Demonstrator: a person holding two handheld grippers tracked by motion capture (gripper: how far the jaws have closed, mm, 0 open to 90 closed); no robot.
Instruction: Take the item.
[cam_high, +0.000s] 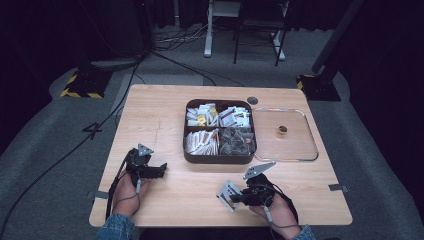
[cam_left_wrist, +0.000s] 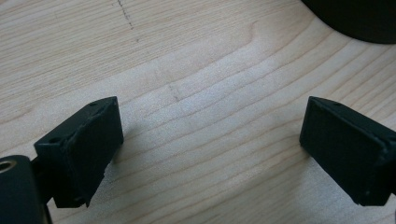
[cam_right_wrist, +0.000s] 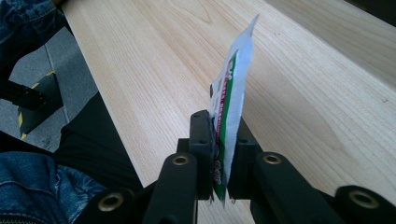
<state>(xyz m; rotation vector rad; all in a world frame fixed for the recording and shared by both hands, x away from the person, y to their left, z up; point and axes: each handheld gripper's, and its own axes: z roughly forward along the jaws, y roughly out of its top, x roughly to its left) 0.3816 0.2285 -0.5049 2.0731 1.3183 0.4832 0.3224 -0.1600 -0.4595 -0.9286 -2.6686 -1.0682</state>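
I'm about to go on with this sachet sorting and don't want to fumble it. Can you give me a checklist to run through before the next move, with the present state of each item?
1. Right gripper clamped on the sachet: ok, jaws shut on its lower end.
2. Sachet clear of the table: ok, it stands up from the jaws, edge-on.
3. Left gripper free: ok, jaws wide apart over bare wood.
4. Compartment box uncovered: ok, all four compartments show packets.
5. Clear lid out of the way: ok, it lies right of the box.
6. Which compartment matches the sachet: cannot tell, print too small.
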